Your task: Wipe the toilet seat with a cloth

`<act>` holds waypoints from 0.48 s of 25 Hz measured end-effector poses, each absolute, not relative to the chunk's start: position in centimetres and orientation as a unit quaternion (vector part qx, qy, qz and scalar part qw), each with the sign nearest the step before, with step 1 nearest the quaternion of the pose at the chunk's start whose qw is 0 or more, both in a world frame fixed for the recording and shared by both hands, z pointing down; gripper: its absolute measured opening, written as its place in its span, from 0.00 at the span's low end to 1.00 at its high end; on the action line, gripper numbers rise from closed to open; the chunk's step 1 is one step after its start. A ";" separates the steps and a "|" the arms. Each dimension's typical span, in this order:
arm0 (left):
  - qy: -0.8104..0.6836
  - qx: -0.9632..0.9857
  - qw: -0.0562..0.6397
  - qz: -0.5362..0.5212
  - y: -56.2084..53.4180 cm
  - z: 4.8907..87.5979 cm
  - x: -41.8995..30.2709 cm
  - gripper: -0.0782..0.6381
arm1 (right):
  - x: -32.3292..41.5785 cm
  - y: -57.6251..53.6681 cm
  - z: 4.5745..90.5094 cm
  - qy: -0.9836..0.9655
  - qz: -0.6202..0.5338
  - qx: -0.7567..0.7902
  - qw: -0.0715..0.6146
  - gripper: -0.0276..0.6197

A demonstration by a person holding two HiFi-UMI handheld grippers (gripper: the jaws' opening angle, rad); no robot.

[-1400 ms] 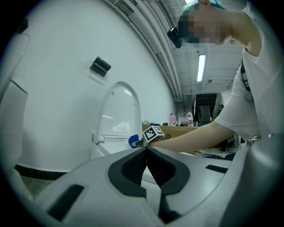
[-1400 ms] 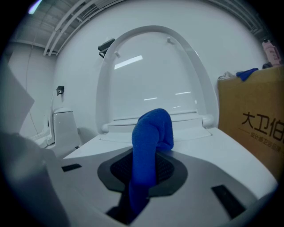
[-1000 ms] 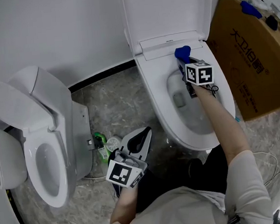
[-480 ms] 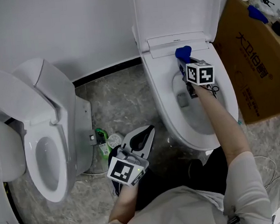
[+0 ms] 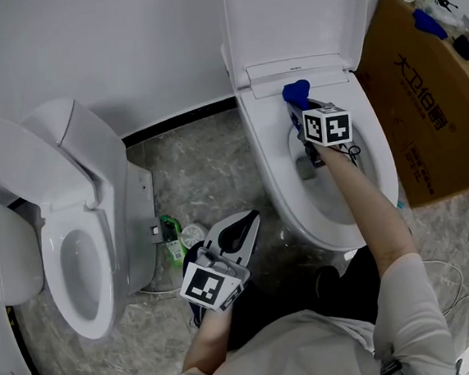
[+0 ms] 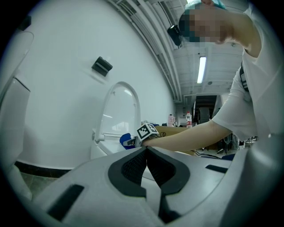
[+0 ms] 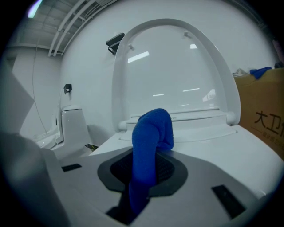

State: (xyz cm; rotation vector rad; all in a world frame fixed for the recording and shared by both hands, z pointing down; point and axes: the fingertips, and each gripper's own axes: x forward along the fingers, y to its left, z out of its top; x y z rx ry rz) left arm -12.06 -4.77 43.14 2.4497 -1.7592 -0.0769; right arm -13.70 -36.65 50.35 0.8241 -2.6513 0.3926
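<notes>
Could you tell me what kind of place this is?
Probably a showroom or storeroom for toilets: the right toilet and the left toilet stand side by side, with a large cardboard box beside them.

The head camera looks steeply down on the toilet (image 5: 275, 166) and floor (image 5: 200, 169). The camera on the left tongs (image 6: 146, 149) sits low, looking up across at that toilet's raised lid (image 6: 119, 106); the one on the right tongs (image 7: 148, 155) faces the same lid from close by.
</notes>
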 end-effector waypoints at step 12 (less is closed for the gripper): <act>-0.577 0.813 0.060 -0.040 -4.5 42.4 -11.5 0.12 | -15.7 -33.7 50.2 -0.941 0.142 0.251 0.177 0.12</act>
